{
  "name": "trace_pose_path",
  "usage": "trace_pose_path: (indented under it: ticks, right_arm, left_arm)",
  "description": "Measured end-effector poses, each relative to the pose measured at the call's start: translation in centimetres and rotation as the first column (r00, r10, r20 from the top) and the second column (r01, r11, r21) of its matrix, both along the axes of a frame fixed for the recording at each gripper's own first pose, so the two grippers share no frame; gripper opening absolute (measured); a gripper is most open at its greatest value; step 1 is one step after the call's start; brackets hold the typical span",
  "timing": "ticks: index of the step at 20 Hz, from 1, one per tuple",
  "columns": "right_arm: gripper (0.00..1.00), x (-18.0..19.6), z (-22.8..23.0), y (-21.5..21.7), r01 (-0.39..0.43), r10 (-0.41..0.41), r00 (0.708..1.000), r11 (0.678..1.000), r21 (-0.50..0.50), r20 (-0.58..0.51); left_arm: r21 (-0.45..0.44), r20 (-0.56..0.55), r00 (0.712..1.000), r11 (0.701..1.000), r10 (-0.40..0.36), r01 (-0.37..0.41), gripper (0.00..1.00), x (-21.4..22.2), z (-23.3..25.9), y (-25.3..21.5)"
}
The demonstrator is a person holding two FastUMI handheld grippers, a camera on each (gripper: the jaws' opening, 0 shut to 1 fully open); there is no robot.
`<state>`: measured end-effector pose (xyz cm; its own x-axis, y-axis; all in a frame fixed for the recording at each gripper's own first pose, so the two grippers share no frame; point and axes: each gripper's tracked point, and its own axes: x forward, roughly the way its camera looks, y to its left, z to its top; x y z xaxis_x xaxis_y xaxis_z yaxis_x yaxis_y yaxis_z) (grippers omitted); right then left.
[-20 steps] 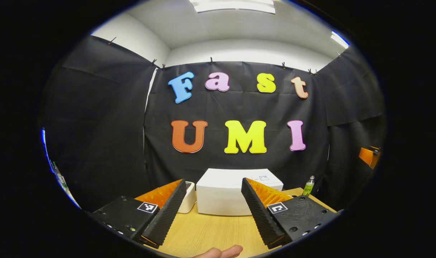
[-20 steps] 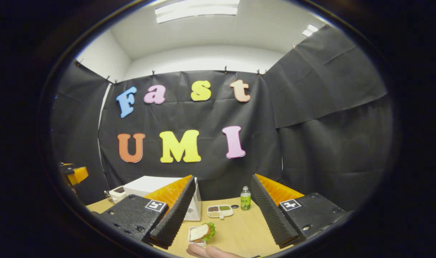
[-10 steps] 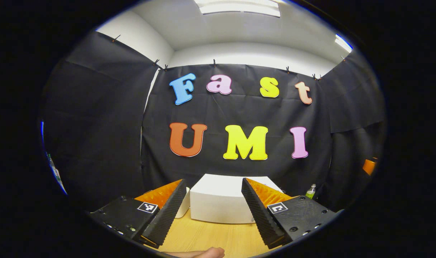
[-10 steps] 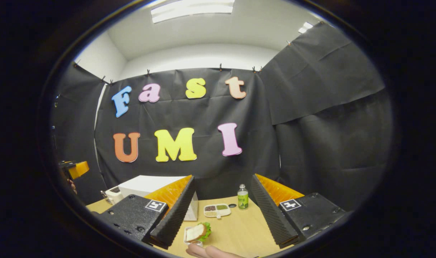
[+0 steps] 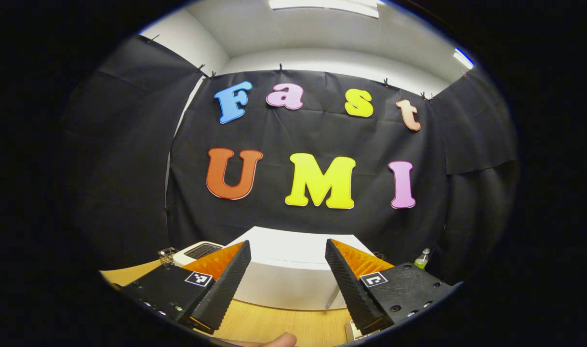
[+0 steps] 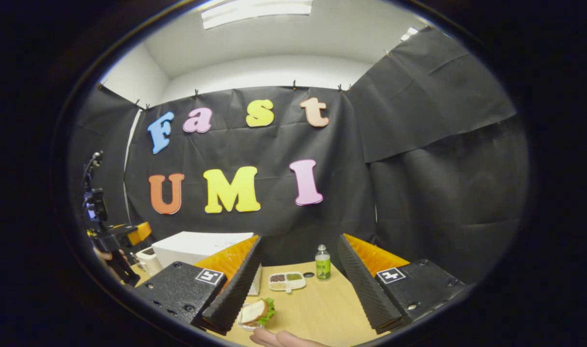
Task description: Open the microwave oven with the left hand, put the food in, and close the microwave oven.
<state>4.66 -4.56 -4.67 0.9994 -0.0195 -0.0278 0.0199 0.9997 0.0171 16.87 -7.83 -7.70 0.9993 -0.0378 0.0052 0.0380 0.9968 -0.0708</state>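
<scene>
The white box-shaped microwave oven stands on the light wooden table, its front face square to the left gripper, which hangs in front of it with fingers spread wide and nothing between them. That framing suits the first step: the door is judged closed, and the left side has to find its edge or handle, which cannot be made out from here. A white toaster-like appliance sits just beside the microwave.

In the right gripper view the right gripper is likewise spread apart and empty, poised above the table. The food, a sandwich of white bread with green lettuce, lies in a small shallow dish on the table near its fingers, well apart from the microwave oven; probably staged there so the right side can lift it once the door is open. Further back stand a divided white tray of seeds or grains and a small green-labelled bottle, neither needed. A fingertip of the person's hand shows at the lower edge.

Judgement: task at its opening stage; nothing grasped.
</scene>
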Motion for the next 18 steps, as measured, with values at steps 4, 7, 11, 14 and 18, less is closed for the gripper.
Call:
trace_pose_path:
  ticks: [4,7,11,14,18]
  right_arm:
    - [1.0,0.4,-1.1,-0.4,-0.007,0.007,1.0,1.0,-0.02,-0.013]
    - [0.91,0.5,-2.4,-0.5,-0.028,0.028,0.999,1.0,-0.005,-0.044]
    - [1.0,0.7,-2.7,-1.6,-0.019,0.019,0.999,1.0,-0.005,-0.026]
    - [0.91,1.0,-3.2,-2.8,-0.003,0.002,1.0,1.0,-0.016,-0.02]
    - [0.91,1.3,-4.9,-4.1,0.007,-0.006,0.999,1.0,0.003,-0.053]
  left_arm:
    - [0.027,-0.008,0.997,0.997,-0.076,0.076,0.95,2.8,-3.8,-3.5]
    - [0.046,-0.1,0.989,0.992,-0.113,0.118,0.95,4.5,-8.1,-6.0]
    - [0.03,-0.18,0.975,0.99,-0.129,0.136,0.95,6.1,-13.2,-8.7]
    - [0.039,-0.215,0.966,0.988,-0.14,0.152,0.93,7.3,-16.3,-10.6]
    - [0.037,-0.229,0.962,0.986,-0.15,0.162,0.93,8.7,-19.3,-12.5]
